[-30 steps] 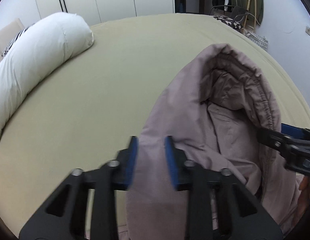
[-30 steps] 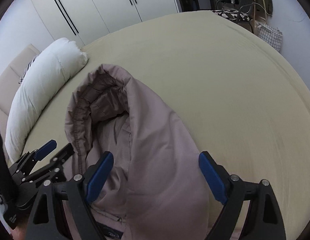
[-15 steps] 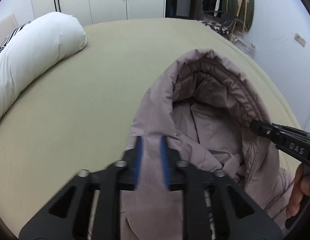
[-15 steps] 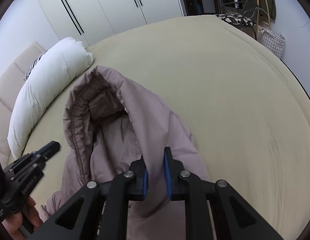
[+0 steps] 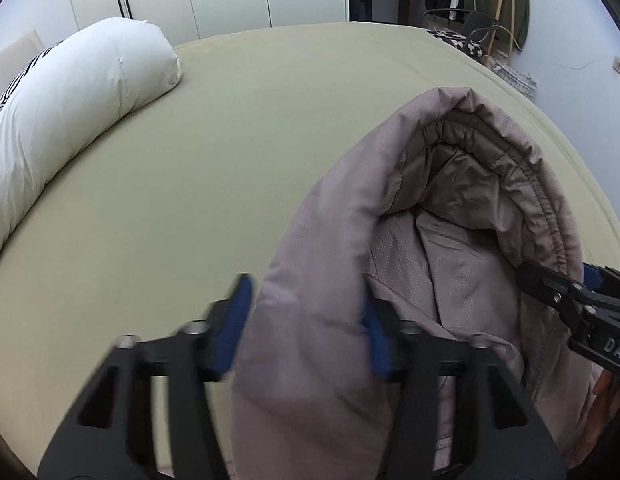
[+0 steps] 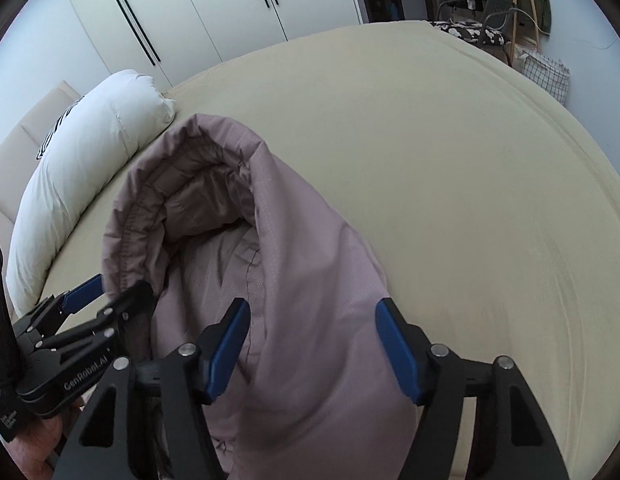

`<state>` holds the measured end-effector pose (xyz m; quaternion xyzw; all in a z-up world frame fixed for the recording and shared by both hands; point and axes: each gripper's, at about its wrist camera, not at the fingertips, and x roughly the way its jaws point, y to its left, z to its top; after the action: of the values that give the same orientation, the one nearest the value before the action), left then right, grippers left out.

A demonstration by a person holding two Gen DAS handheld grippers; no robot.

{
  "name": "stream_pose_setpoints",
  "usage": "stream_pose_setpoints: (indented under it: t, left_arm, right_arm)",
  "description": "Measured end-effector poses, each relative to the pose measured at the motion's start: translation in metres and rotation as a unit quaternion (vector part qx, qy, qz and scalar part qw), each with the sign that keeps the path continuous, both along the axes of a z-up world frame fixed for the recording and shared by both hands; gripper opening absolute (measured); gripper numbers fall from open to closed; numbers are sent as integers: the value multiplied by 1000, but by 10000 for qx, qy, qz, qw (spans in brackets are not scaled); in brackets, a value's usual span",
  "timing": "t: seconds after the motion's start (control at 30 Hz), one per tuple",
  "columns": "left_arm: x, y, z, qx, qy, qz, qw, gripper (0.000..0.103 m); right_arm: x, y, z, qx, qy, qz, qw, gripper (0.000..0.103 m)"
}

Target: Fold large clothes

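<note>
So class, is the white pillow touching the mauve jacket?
Apart. The left wrist view shows bare bed sheet between the pillow and the jacket.

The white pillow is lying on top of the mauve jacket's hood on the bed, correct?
Not quite. The white pillow lies on the bed beside the mauve jacket, not on top of its hood; bare sheet shows between them. The left wrist view shows the gap most clearly, with the pillow far off to the left of the hood.
</note>
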<state>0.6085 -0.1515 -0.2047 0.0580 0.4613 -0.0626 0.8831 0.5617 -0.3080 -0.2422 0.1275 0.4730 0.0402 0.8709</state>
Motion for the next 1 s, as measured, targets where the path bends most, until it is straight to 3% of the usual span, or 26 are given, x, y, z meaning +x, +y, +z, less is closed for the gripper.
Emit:
stream_pose_setpoints:
  t: [0.03,0.07,0.1,0.23,0.37,0.5,0.63,0.73,0.8,0.87,0.93,1.0]
  left_arm:
    - [0,1,-1,-67,45,-7,10000,17]
    - [-2,2,-2,-118,40,-15,9999,13]
    - [-6,2,-1,-121,-2,-20,9999,10]
    - [-32,24,25,-347,-400,-28,9986,8]
    - [-85,49,64,-571,-875,-126,9944,8]
    - [-167,74,98,-1017,-1390,-260,9847,8]
    - [-257,92,100,-1417,-1612,-342,9761,8]
    - [-312,98,81,-1512,-1469,-436,9766,12]
    - [-344,106,57,-1534,-1052,-374,9818,12]
    - [-367,115,39,-1620,-640,-274,9843,13]
    - [-383,128,38,-1739,-431,-138,9837,13]
    - [-395,137,51,-1683,-593,-147,9838,13]
  right_arm:
    - [3,0,-2,-22,21,25,10000,53]
    - [7,1,-2,-119,73,15,9999,43]
    - [7,1,-2,-166,88,0,9998,23]
    - [-12,-5,15,-196,-176,-40,9996,12]
    - [-65,-25,55,249,-706,-170,9971,11]
    - [-149,-23,94,221,-1244,-49,9920,11]
    - [-240,-14,95,5,-1425,54,9898,11]
    - [-291,-14,64,273,-1041,-38,9942,12]
    - [-310,-13,40,359,-710,-38,9968,14]
    - [-330,-11,26,314,-497,4,9983,23]
    - [-346,-10,23,247,-338,55,9991,38]
    - [-358,-14,30,-5,-337,8,9994,49]
